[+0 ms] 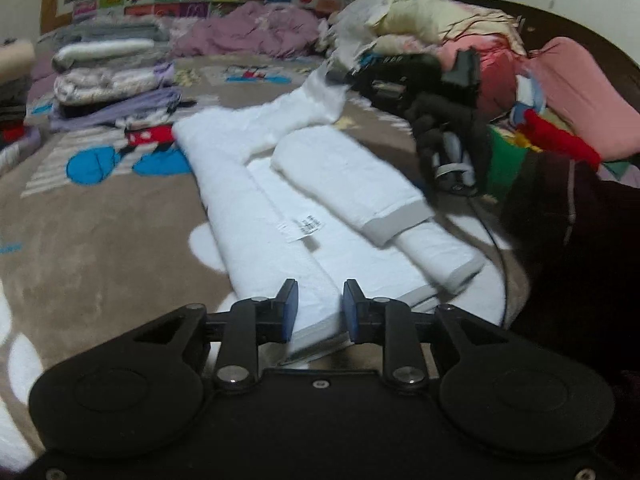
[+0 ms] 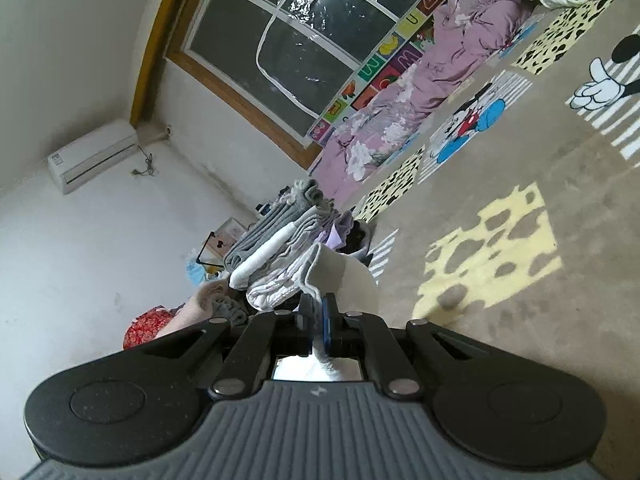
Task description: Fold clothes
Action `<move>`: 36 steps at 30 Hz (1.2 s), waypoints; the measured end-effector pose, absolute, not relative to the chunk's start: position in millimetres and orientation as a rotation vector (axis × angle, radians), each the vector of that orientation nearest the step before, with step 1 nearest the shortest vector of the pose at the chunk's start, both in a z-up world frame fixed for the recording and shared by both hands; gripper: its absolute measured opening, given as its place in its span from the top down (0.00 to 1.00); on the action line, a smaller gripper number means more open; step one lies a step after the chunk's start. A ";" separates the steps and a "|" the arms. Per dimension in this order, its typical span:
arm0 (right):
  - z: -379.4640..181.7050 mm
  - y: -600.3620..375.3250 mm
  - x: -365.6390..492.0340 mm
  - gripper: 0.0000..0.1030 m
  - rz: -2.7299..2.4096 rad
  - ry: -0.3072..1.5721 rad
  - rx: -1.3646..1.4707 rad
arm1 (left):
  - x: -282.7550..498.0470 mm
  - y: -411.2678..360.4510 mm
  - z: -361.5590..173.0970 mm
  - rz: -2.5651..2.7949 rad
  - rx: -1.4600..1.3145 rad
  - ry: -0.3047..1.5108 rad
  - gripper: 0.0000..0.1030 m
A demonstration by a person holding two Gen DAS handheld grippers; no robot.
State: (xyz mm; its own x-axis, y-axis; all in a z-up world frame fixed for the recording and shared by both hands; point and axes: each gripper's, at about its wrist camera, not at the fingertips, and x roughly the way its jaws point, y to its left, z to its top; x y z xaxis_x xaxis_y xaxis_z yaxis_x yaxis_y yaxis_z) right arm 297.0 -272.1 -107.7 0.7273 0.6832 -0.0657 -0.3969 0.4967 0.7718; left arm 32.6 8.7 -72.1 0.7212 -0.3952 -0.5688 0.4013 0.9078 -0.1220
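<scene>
- White terry garment (image 1: 320, 184) spread lengthwise on the bed (image 1: 120, 220), long sides rolled or folded in toward the middle, care label (image 1: 306, 227) showing on the centre strip.
- Looks like trousers or a robe; hard to say which. Grey cuffs at the near end, thick and soft, likely to hold a crease loosely.
- Far end lifted off the bed, pulled up toward the right gripper (image 1: 344, 76), blurred in the left wrist view.
- Right wrist view: right gripper (image 2: 318, 320) pinched narrow on a bunched white edge, cloth running back between the fingers.
- Left gripper (image 1: 318, 308) hovering at the near end, fingers (image 1: 290, 304) parted a moderate way, nothing between them, blue pads just above the folded edge.
- Judging progress: side folds done, end-to-end fold apparently in hand, so roughly midway on this piece.
- Folded stack (image 1: 108, 76) waiting at the far left of the bed, well apart.
- Unfolded heap (image 1: 440, 36) of pink, cream and red clothes piled at the far right; plenty left to do.
</scene>
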 end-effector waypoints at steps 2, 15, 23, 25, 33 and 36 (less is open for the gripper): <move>-108.4 -272.4 297.5 0.94 0.667 0.390 0.815 | 27.7 12.6 -64.9 -0.454 0.012 0.600 0.78; -112.4 -272.5 296.5 0.94 0.648 0.398 0.808 | 106.5 32.7 -80.2 -0.671 0.210 0.595 0.78; -96.6 -265.6 281.6 0.94 0.683 0.362 0.738 | 119.2 16.7 -107.1 -0.655 0.208 0.558 0.79; -87.4 -261.8 272.4 0.94 0.702 0.333 0.704 | 122.0 18.4 -105.6 -0.661 0.194 0.563 0.79; -44.8 -215.5 217.8 0.94 0.794 0.248 0.408 | 121.9 13.4 -102.9 -0.663 0.226 0.566 0.79; -38.2 -185.5 193.7 0.94 0.834 0.249 0.246 | 122.6 15.4 -103.0 -0.666 0.210 0.570 0.79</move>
State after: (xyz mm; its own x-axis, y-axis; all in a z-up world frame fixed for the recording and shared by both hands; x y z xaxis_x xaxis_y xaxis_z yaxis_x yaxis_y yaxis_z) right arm 193.7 -185.5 -38.2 0.6461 0.7537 -0.1206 -0.6964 0.6468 0.3110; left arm 122.6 15.4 -103.0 0.6409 -0.5234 -0.5615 0.6353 0.7722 0.0054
